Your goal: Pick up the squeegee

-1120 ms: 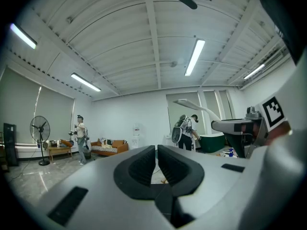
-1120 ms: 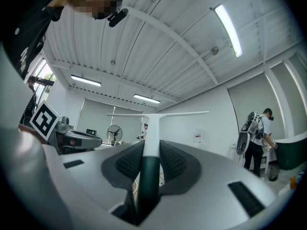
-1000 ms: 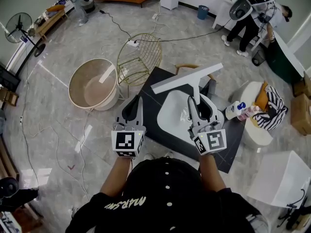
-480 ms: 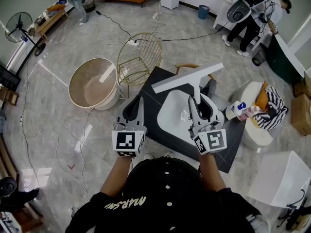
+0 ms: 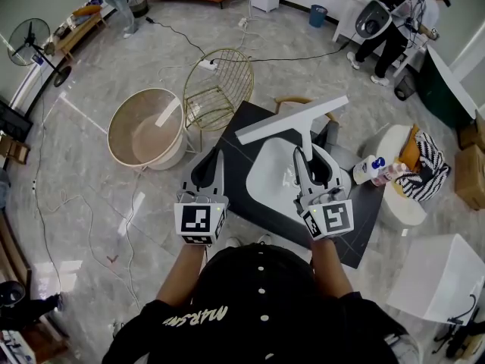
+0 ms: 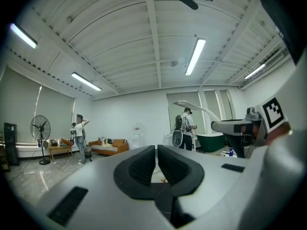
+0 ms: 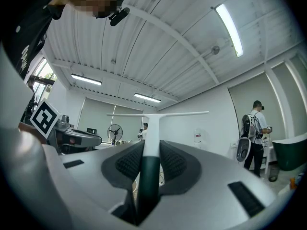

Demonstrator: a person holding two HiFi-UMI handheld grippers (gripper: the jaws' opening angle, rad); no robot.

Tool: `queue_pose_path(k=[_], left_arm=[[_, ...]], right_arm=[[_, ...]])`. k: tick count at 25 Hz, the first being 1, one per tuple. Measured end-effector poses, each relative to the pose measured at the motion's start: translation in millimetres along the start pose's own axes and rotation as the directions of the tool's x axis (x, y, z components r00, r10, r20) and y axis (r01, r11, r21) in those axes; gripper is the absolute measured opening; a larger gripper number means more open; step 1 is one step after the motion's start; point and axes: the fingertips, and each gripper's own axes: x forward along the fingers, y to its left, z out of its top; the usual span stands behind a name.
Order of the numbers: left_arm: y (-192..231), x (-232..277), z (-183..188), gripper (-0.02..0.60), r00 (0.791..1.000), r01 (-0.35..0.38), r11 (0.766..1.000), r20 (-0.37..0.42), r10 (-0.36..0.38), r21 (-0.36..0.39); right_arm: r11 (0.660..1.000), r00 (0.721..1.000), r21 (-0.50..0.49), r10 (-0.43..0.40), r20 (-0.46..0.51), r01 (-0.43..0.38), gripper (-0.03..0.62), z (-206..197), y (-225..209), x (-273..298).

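"Two grippers in front of the person. Which one has the squeegee?"

"The right gripper (image 5: 307,158). Its jaws are clamped on the handle, about where the dark grip meets the white shaft. The squeegee (image 5: 292,121) stands out ahead of them in the air. From the head view its long pale blade lies crosswise above the white basin (image 5: 273,174), toward the far edge of the counter (image 5: 360,233). The left gripper (image 5: 208,164) is pressed closed on nothing, over the counter's left edge."

"How will it handle?"

"Light and stiff, I'd judge: a rigid handle with a long crossbar. The blade's length gives it leverage, so a grip this low may let it swing or twist, and the smooth shaft could slip. A hold nearer the blade would steady it."

"Room to move?"

"Plenty above the counter. Bottles (image 5: 375,171) stand by its right edge, a wire chair (image 5: 220,89) sits past its far left corner, and a round tub (image 5: 144,135) is farther left. A wide, low sweep could catch those. A person (image 5: 394,14) stands well apart at the back."
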Motion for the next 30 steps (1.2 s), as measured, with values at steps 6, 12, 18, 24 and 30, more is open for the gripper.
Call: queue_pose_path(k=[6, 12, 18, 24, 30], left_arm=[[-0.5, 0.5, 2.1, 0.021, 1.000, 0.000, 1.000, 0.001, 0.000, 0.002], [-1.5, 0.3, 2.2, 0.021, 1.000, 0.001, 1.000, 0.000, -0.001, 0.002], [-0.9, 0.3, 0.8, 0.021, 1.000, -0.002, 1.000, 0.001, 0.002, 0.003], [-0.3, 0.5, -0.3, 0.021, 1.000, -0.005, 1.000, -0.001, 0.005, -0.001], [-1.9, -1.1, 0.0, 0.021, 1.000, -0.001, 1.000, -0.003, 0.001, -0.001]], right_arm=[[1.000, 1.000, -0.003, 0.003, -0.002, -0.003, 0.081, 0.5, 0.5, 0.3], [1.000, 1.000, -0.005, 0.008, 0.003, -0.008, 0.081, 2.6, 0.9, 0.7], [1.000, 1.000, -0.005, 0.006, 0.002, -0.006, 0.081, 0.3, 0.8, 1.2], [1.000, 1.000, -0.005, 0.007, -0.002, -0.007, 0.081, -1.1, 0.9, 1.4], [1.000, 1.000, -0.005, 0.003, -0.005, -0.003, 0.081, -0.6, 1.5, -0.6]])
